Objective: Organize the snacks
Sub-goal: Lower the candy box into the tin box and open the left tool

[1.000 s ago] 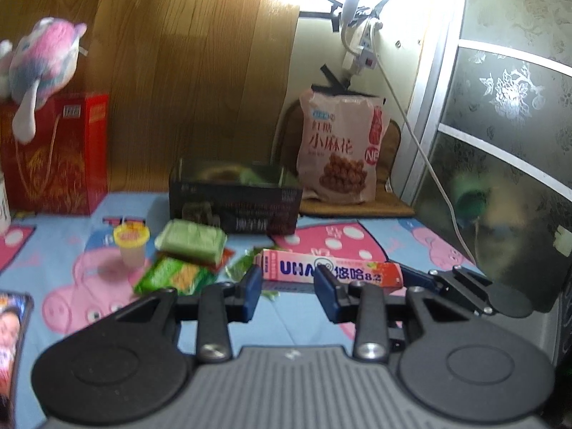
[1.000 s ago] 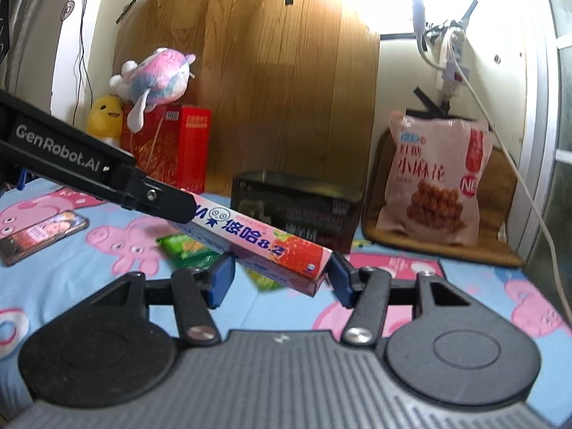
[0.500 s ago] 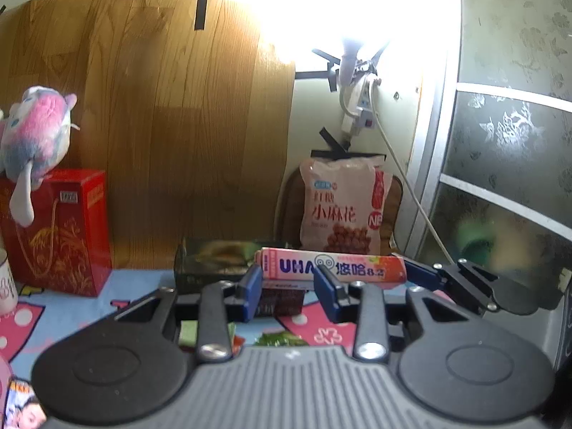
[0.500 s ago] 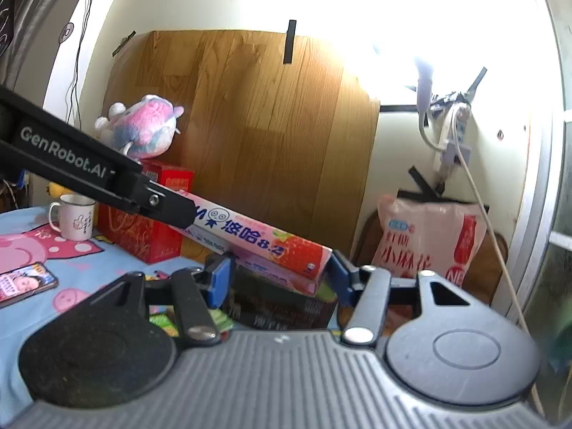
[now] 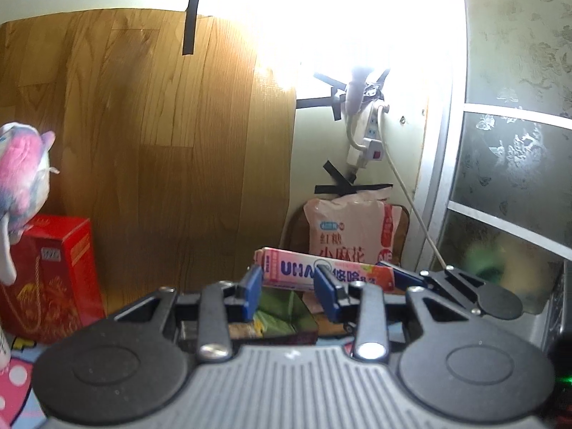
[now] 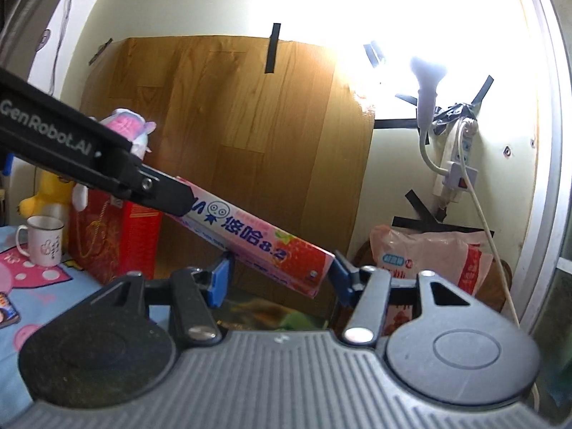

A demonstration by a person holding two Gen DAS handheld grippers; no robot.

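A long pink candy box [image 5: 343, 273] hangs in the air, held at both ends. My left gripper [image 5: 287, 284] is shut on its left part, blue pads against the box. In the right wrist view the candy box [image 6: 257, 237] runs slantwise, and my right gripper [image 6: 280, 273] is shut on its strawberry-printed end. The left gripper [image 6: 168, 196] reaches in from the upper left there. The right gripper's blue finger [image 5: 404, 277] shows at the box's far end. Under the box lies a dark open container [image 5: 286, 316] with green packets inside.
A large pink snack bag [image 5: 350, 232] leans on the back wall at the right. A red gift box [image 5: 53, 279] with a plush toy [image 5: 21, 171] stands at the left. A white mug [image 6: 43, 239] sits on the cartoon-print tablecloth [image 6: 43, 307]. A power strip [image 5: 368, 136] and cable hang on the wall.
Both grippers have risen together with the candy box. The loose snacks on the cloth have dropped out of view, and the dark container now sits right below the box.
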